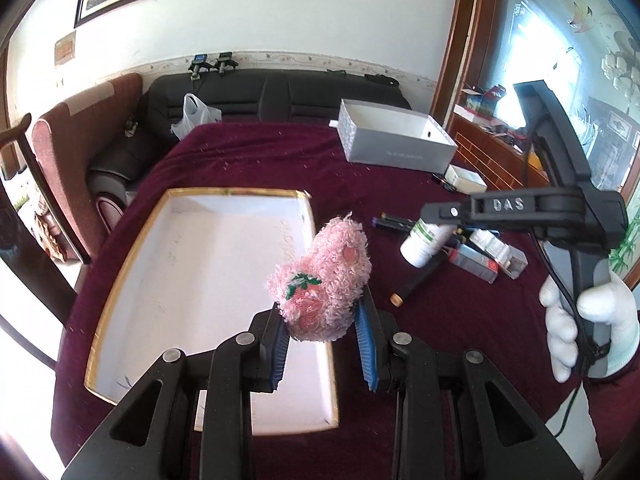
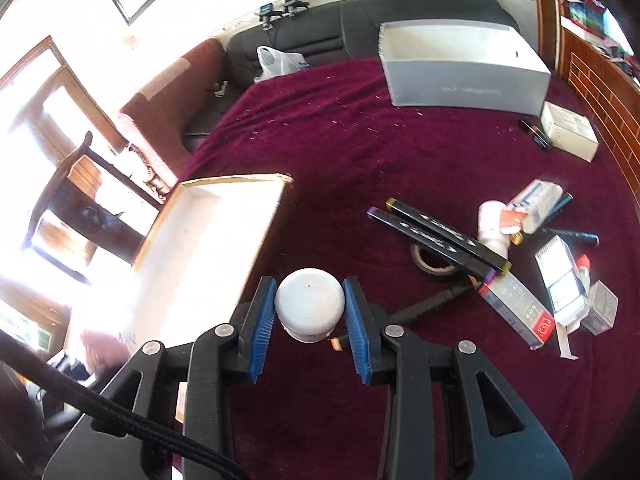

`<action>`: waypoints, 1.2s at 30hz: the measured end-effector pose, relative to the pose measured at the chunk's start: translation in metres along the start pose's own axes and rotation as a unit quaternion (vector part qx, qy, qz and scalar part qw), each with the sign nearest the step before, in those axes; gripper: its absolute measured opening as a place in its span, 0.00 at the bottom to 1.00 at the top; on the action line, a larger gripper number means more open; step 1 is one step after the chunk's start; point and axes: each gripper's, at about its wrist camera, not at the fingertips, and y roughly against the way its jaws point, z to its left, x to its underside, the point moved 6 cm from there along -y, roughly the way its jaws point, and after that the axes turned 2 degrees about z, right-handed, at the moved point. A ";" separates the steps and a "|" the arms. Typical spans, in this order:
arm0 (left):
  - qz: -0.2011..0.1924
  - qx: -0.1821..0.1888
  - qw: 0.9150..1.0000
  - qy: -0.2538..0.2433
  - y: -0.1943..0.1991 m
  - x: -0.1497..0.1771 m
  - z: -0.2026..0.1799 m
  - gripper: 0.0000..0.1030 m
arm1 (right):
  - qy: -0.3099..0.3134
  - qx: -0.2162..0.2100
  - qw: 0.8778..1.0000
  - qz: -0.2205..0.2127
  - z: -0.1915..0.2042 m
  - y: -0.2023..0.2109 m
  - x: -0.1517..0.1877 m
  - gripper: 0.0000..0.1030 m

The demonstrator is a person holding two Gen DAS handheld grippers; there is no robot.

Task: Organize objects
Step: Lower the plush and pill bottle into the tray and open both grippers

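Pink plush toy (image 1: pixel 320 280), clamped in left gripper (image 1: pixel 322 340)

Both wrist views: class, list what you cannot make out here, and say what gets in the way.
- Grey box lettering: both views, too small.
- White bottle label: right view shows only its cap end; left view, right claw covers it.
- Tray near edge: left view, left claw hides it; right view, glare.

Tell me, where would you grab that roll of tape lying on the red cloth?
Judging by the right wrist view, the tape roll lies flat, partly under the black bars. I'd come from straight above and pinch its near rim, one finger in the hole and one outside, since only that side is exposed.
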 end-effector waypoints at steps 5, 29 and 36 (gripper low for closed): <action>0.003 -0.033 0.999 0.002 -0.024 -0.024 0.029 0.25 | 0.008 -0.024 1.000 0.008 0.023 -0.008 -0.009 0.31; 0.107 -0.078 0.989 0.070 -0.175 -0.048 0.110 0.25 | -0.005 -0.016 0.997 0.078 0.062 -0.138 -0.062 0.31; 0.115 -0.083 0.987 0.077 -0.189 -0.045 0.118 0.26 | -0.023 -0.009 0.995 0.101 0.059 -0.164 -0.070 0.31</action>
